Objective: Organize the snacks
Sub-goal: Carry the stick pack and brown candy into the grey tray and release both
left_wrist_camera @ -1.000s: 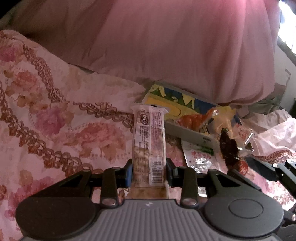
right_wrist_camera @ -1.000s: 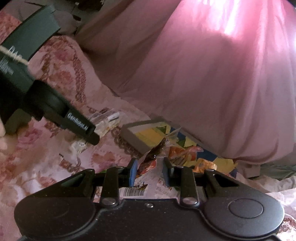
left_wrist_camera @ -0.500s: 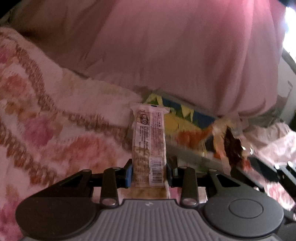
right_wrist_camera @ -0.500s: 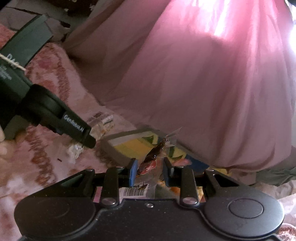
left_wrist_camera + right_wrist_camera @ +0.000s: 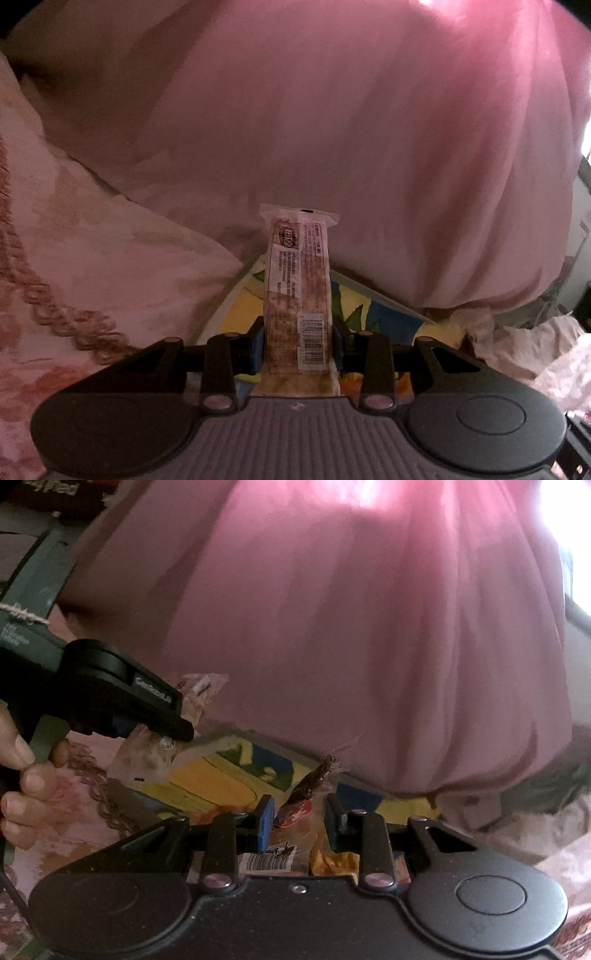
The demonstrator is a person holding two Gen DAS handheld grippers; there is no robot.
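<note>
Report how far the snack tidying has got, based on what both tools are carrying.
Done: both snacks are picked up. In hand: the left tool grips a long wrapped snack bar, and the right tool grips a clear packet holding a dark snack, both above the colourful box. Left: neither is released yet; other packets already lie inside.

- Pink curtain [image 5: 369, 147] hanging close behind colourful box [image 5: 221, 775], blocking the far side
- Open room above box
- Flowered blanket [image 5: 92, 258] bunched on left
</note>
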